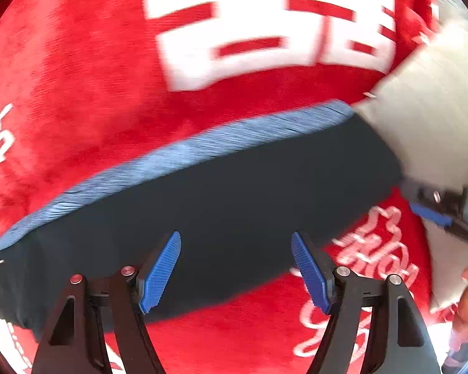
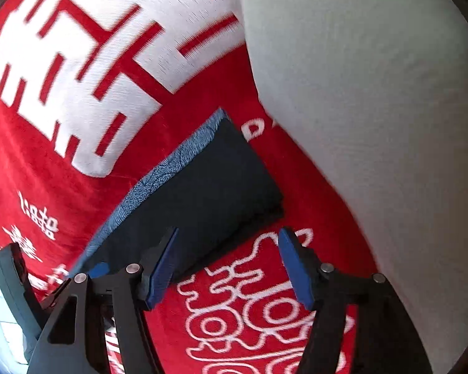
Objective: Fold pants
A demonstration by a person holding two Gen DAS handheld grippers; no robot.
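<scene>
Both jaws spread, empty, above folded pants [image 1: 221, 199]; only the left view shows the right gripper [image 1: 433, 215].

Each gripper, left [image 1: 236, 272] and right [image 2: 227, 268], has black angular arms, silver round screws at the joints, and ribbed blue pads [image 1: 160, 272] lining its jaws.

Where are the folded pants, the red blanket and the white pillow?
folded pants [image 1: 234, 193]: left wrist view, dark top panel.
red blanket [image 2: 312, 193]: right wrist view, plain red patch.
white pillow [image 2: 374, 93]: right wrist view, middle of its face.
</scene>
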